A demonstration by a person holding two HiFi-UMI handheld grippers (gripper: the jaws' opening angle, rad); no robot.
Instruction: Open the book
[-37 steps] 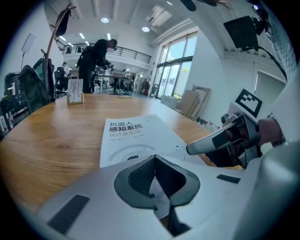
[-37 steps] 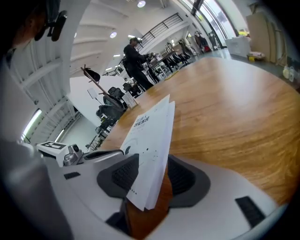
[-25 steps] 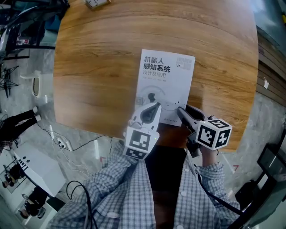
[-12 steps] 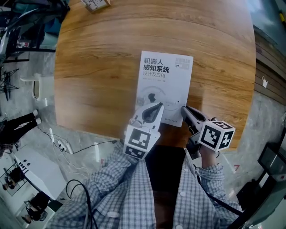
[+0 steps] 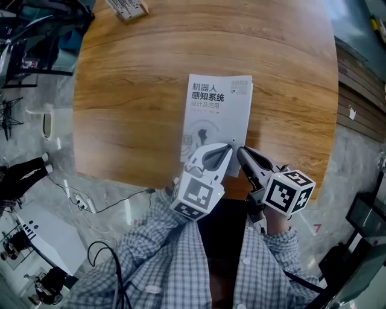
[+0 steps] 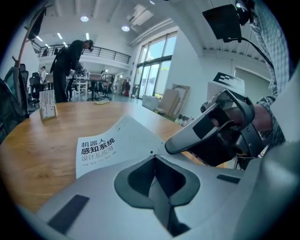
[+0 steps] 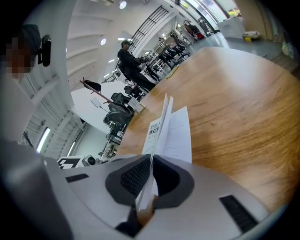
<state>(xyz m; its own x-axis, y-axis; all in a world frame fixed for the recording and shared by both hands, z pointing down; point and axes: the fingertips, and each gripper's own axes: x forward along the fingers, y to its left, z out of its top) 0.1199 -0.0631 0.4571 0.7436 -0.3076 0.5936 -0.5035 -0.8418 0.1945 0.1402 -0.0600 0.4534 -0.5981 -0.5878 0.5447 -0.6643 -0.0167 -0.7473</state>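
A white book (image 5: 217,114) with dark printed characters lies on the round wooden table (image 5: 132,78), close to its near edge. My right gripper (image 5: 240,149) is at the book's near right corner, its jaws closing with the cover (image 7: 165,124) pinched between the pads. The cover stands raised off the white pages below. In the right gripper view the sheet runs straight into my right gripper (image 7: 152,157). Just to its left my left gripper (image 5: 229,145) is shut and empty, over the book's near edge. From the left gripper view (image 6: 153,153) the book (image 6: 101,147) lies ahead.
A small printed box (image 5: 126,7) stands at the table's far edge, seen upright (image 6: 47,104) from the left gripper. Beyond the table are a person (image 6: 70,61), office chairs (image 7: 119,112) and desks. Cables lie on the floor at the left (image 5: 90,193).
The right jaws have closed on the cover's near right corner and risen, so the cover's right edge has lifted. My left gripper has moved right and up, next to the right one.
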